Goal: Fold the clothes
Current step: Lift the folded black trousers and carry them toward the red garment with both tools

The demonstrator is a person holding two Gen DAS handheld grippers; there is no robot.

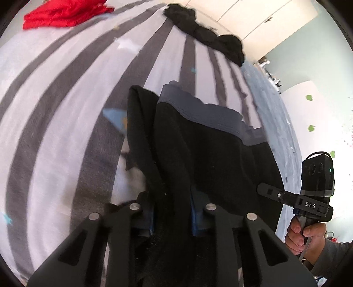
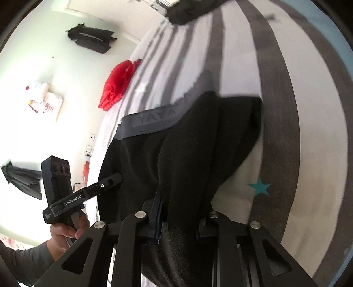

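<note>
Both tongs pinch the near hem of the black shorts (image 1: 209, 154): the left gripper (image 1: 172, 212) and the right gripper (image 2: 183, 218) each have dark cloth pressed between their pads. The grey waistband (image 2: 154, 119) hangs at the far side over the striped bedsheet (image 1: 66, 99). A red garment (image 1: 64, 13) lies far left, and what looks like another black garment (image 1: 205, 35), blurred, far off

"DAS" is being shown on the right gripper (image 1: 270, 192), in white. "GenRobot.AI" is being displayed on the left gripper (image 2: 110, 180). "YAYA" is being shown on the shorts' (image 2: 187, 150) grey waistband (image 2: 154, 123).
</note>
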